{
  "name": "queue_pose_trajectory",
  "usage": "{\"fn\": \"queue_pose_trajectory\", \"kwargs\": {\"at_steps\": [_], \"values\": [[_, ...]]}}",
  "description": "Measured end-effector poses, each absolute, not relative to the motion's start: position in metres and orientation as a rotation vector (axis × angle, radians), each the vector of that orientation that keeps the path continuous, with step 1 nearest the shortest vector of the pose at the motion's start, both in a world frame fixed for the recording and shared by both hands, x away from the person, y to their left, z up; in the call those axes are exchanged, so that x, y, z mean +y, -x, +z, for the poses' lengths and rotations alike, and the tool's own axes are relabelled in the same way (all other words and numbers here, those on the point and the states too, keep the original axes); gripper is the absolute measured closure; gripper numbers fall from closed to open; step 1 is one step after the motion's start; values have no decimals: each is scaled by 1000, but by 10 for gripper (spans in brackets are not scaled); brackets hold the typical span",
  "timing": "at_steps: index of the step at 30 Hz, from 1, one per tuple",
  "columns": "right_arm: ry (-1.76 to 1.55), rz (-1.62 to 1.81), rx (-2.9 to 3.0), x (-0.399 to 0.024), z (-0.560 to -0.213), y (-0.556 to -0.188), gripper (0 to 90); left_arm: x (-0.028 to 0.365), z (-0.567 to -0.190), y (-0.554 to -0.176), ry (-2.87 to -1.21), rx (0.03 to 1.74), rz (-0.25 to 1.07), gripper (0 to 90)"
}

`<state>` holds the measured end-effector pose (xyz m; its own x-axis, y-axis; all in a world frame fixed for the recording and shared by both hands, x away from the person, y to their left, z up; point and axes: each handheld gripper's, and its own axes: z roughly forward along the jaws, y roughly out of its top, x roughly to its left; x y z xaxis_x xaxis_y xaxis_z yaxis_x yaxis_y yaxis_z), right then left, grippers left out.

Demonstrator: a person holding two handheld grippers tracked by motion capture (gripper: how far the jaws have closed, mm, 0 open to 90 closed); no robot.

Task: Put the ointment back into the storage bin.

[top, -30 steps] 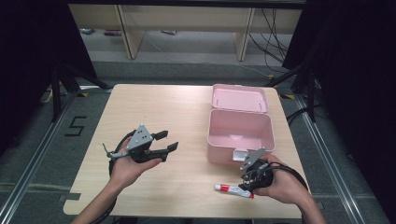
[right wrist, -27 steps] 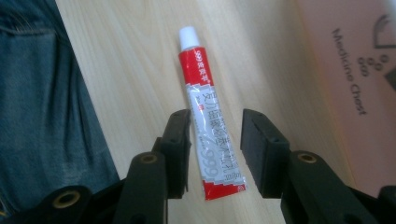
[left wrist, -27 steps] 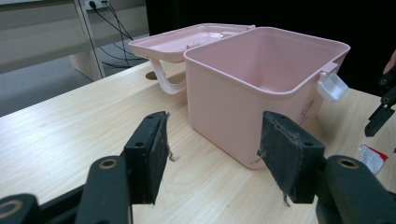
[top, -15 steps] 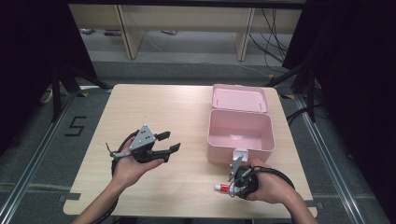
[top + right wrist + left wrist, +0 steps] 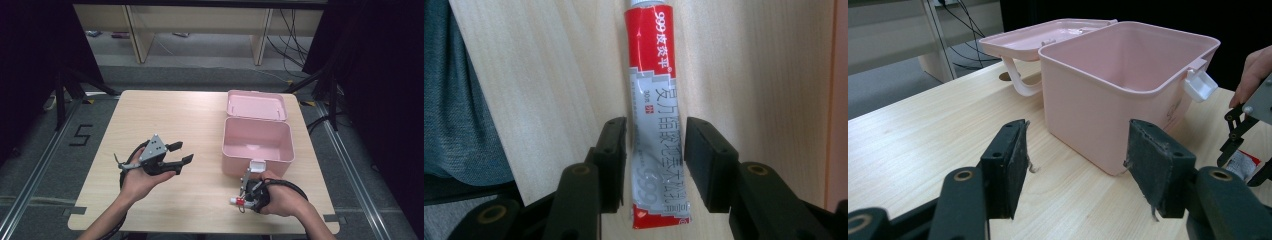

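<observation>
Right gripper [image 5: 655,165] lower centre of right gripper view, jaws spread either side of red-and-silver ointment tube [image 5: 654,115], small gaps visible, not yet pinching. Tube flat on tabletop [image 5: 200,120], lower right of high view, just below open pink box [image 5: 257,142]. Left gripper [image 5: 175,155] centre-left, jaws spread, holding nothing.

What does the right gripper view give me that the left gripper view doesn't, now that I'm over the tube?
Right gripper view alone: the red-and-silver ointment tube lying lengthwise on the table, its printed lettering readable, with the right gripper straddling it, jaws open and a gap on each side.

Left gripper view alone: the open pink plastic box, its white front latch, its lid folded back, and the left gripper with jaws wide apart and nothing between them.

Both: the light wooden table and part of the tube, just a red corner in the left gripper view.
</observation>
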<state>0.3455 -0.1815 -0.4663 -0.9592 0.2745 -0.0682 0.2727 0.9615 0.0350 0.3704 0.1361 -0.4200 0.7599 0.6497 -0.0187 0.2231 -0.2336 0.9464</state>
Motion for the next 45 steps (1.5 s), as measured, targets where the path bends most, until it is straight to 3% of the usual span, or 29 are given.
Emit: {"fn": "queue_pose_trajectory", "kwargs": {"at_steps": [45], "values": [[-294, 13, 3098, -176, -468, -354, 705, 136, -424, -370, -1819, 682, 447, 412]]}}
